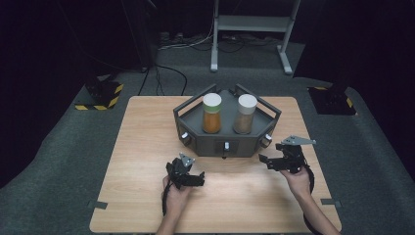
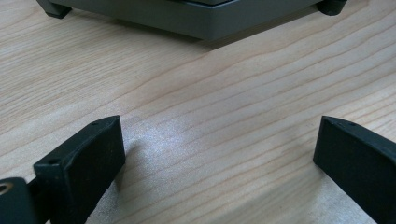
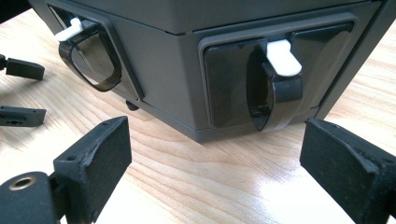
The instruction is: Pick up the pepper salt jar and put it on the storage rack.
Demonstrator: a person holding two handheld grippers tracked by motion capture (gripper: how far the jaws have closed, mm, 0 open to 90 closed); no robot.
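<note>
We held the right gripper (image 3: 215, 154) low over the wooden table (image 1: 147, 147), its jaws spread wide with nothing between them. Just ahead of it stood the dark grey rack (image 3: 187, 84), and one dispenser lever with a white tip (image 3: 280, 58) sat straight in front, slightly toward the right jaw and not touching either. A second white-tipped lever (image 3: 70, 29) lay farther off, beyond the left jaw. Our left gripper (image 2: 219, 158) was also wide, empty, close over bare table, with the rack's base (image 2: 196, 21) well ahead of it. Behind both grippers' reach, up in the rack, stood an orange-filled jar (image 1: 212, 113) and a brown-filled jar (image 1: 244, 114) side by side.
</note>
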